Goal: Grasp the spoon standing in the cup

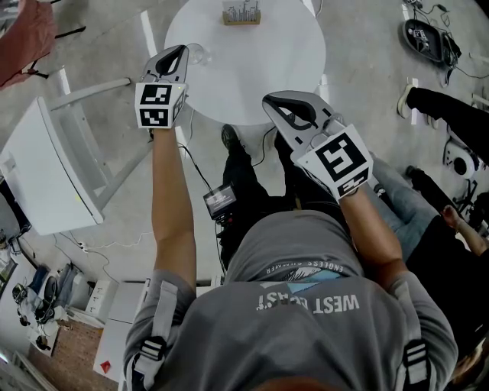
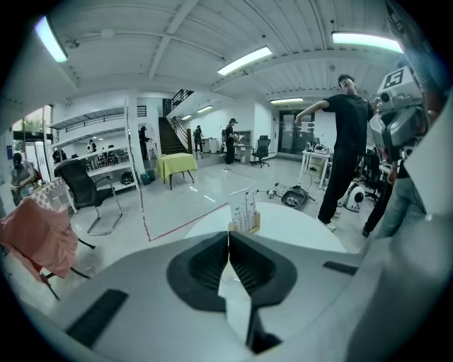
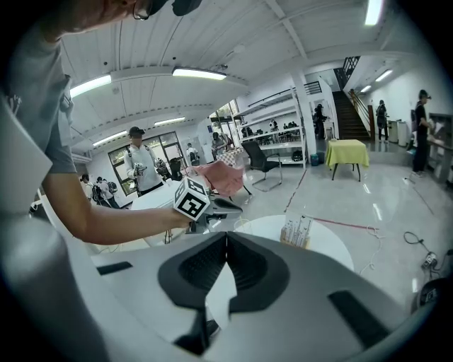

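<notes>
A round white table stands ahead of me. At its left edge is a clear glass cup, faint in the head view and also small in the right gripper view; I cannot make out a spoon in it. My left gripper hovers right beside the cup, its jaws shut with nothing between them. My right gripper hangs at the table's near edge, jaws likewise shut and empty.
A small wooden stand with upright cards sits at the table's far side. A white chair is to the left, a pink cloth beyond it. Cables and a black device lie on the floor; a person's legs are at right.
</notes>
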